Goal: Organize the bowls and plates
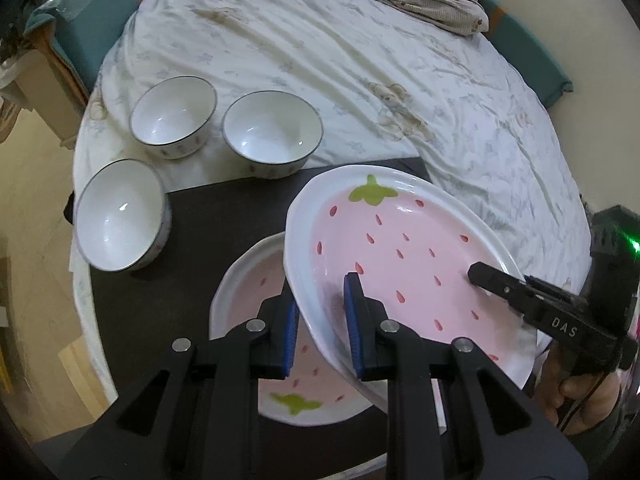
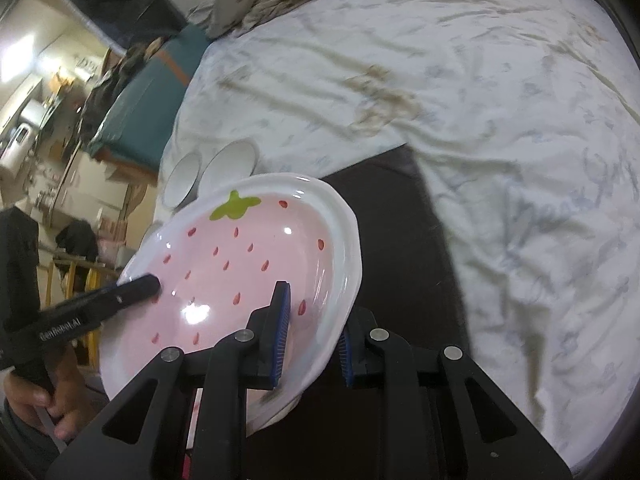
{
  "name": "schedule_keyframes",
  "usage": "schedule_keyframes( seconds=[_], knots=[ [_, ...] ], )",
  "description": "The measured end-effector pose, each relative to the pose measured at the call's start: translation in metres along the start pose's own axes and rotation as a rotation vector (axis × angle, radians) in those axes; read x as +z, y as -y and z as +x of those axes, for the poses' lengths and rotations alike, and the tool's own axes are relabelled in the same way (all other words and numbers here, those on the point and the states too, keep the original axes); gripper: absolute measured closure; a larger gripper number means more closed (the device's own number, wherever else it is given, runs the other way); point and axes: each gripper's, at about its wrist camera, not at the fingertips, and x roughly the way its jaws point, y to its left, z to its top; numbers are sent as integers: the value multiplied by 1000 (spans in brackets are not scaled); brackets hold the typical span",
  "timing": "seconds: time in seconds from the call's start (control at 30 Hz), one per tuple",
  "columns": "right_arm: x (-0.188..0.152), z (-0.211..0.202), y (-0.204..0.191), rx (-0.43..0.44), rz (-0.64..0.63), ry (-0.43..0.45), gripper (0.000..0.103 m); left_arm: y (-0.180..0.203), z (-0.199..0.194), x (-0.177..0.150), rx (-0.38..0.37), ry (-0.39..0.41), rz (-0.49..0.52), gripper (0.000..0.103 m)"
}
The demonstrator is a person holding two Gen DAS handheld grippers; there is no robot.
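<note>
Right gripper (image 2: 310, 334) clamping the rim of a tilted strawberry plate (image 2: 240, 264), left gripper (image 2: 144, 286) gripping its far edge, two bowls (image 2: 212, 172) sitting behind on the bed (image 2: 460, 100)

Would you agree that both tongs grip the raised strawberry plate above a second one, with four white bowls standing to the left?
Not quite: the left wrist view shows three white bowls, not four. The rest holds: the left tongs and right tongs both clamp the raised strawberry plate, above the second strawberry plate on the dark board.
</note>
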Motion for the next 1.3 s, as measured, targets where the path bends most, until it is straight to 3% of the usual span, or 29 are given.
schedule_keyframes(
  seconds=[0.2, 0.57, 1.3],
  knots=[
    [-19, 4, -20, 3, -35, -11, 79, -11, -4, -18, -4, -19, 50, 85],
    [-44, 20, -32, -26, -50, -44, 79, -29, 13, -34, -39, -48, 40, 85],
    [-45, 65, -37, -31, -58, -150, 79, -66, 42, -46, -10, -153, -85, 84]
  ],
)
